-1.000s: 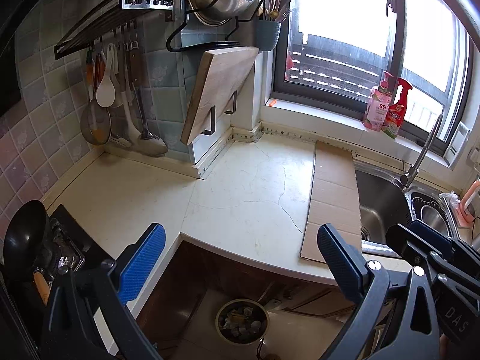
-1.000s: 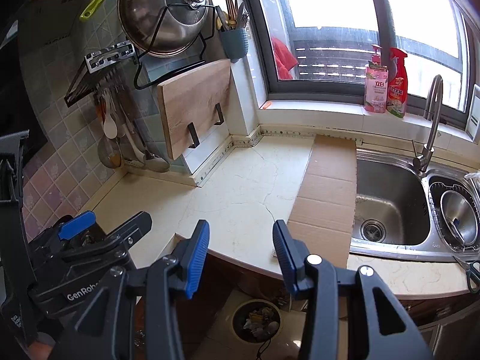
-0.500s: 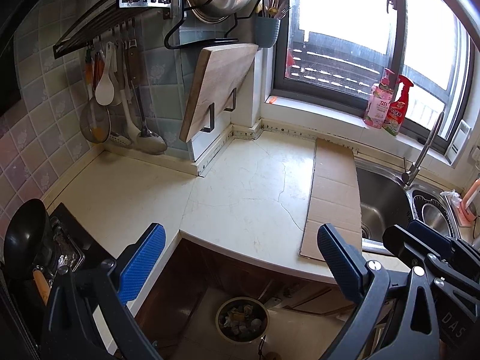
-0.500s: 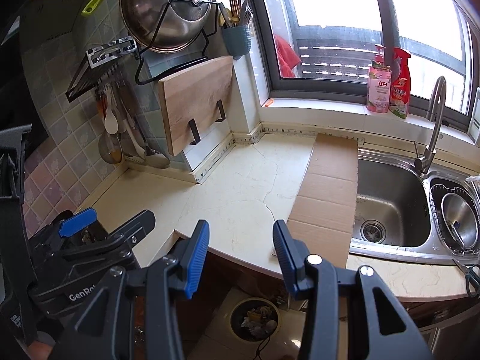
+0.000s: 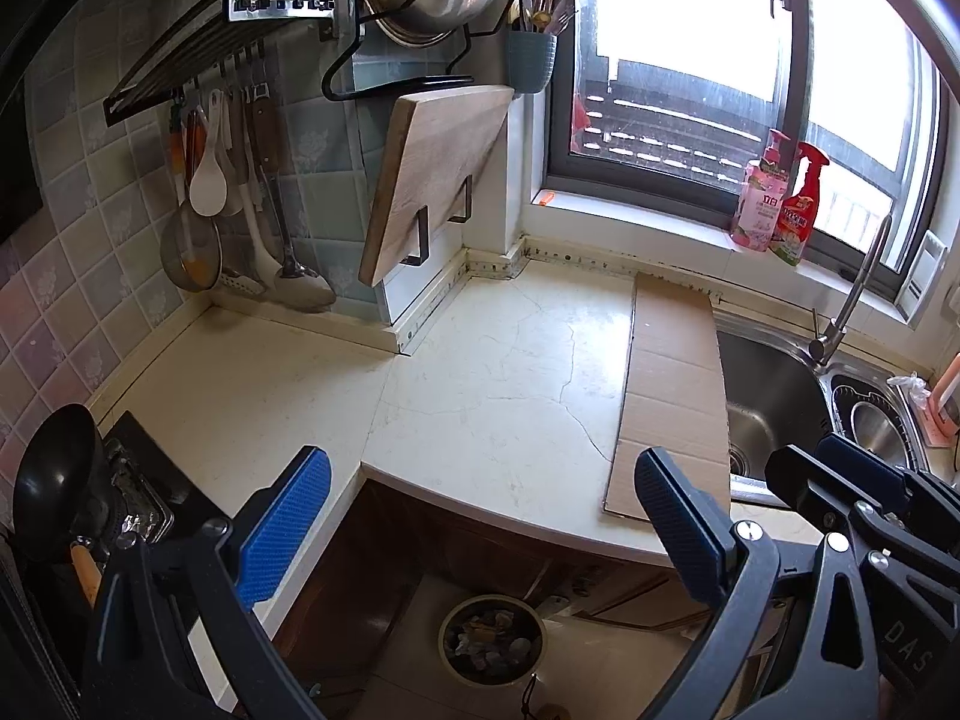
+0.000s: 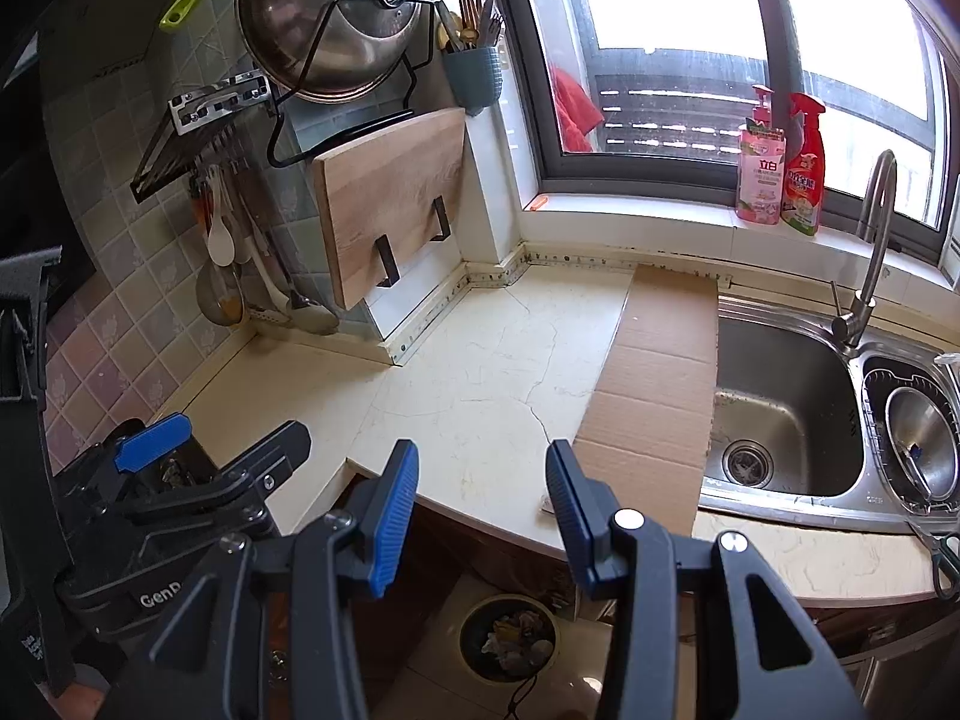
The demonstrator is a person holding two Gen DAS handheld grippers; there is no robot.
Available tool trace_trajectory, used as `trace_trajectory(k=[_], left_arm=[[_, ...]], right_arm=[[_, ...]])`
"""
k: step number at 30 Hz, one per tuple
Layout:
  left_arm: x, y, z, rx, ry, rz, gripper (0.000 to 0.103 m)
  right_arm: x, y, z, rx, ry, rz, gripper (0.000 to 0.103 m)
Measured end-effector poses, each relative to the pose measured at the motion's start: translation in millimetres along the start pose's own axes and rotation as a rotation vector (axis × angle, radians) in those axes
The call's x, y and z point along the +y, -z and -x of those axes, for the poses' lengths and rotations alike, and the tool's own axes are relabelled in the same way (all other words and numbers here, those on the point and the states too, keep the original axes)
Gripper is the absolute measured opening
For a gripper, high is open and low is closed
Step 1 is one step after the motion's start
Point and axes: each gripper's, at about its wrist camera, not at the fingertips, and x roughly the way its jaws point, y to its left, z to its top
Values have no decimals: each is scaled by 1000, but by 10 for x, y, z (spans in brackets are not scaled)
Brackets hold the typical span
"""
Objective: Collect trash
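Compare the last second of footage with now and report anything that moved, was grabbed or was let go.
Nothing visibly changed. Both tongs, left and right, hang open and empty over the counter edge as before; the cardboard sheet lies flat beside the sink, and the trash bin sits on the floor below, untouched.

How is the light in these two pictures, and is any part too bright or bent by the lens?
Left wrist view: the window is blown out white, the upper left corner dark, the straight frame bows strongly. Right wrist view: same white glare, daylight glints on the sink, the pot lid shines; both sharp.
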Motion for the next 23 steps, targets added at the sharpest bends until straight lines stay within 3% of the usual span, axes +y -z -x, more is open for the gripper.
trace_trajectory(k=[23], left_arm=[[7, -38, -160, 26, -4, -9, 102]], right_arm=[[-131, -15, -140, 25, -20, 6, 45]])
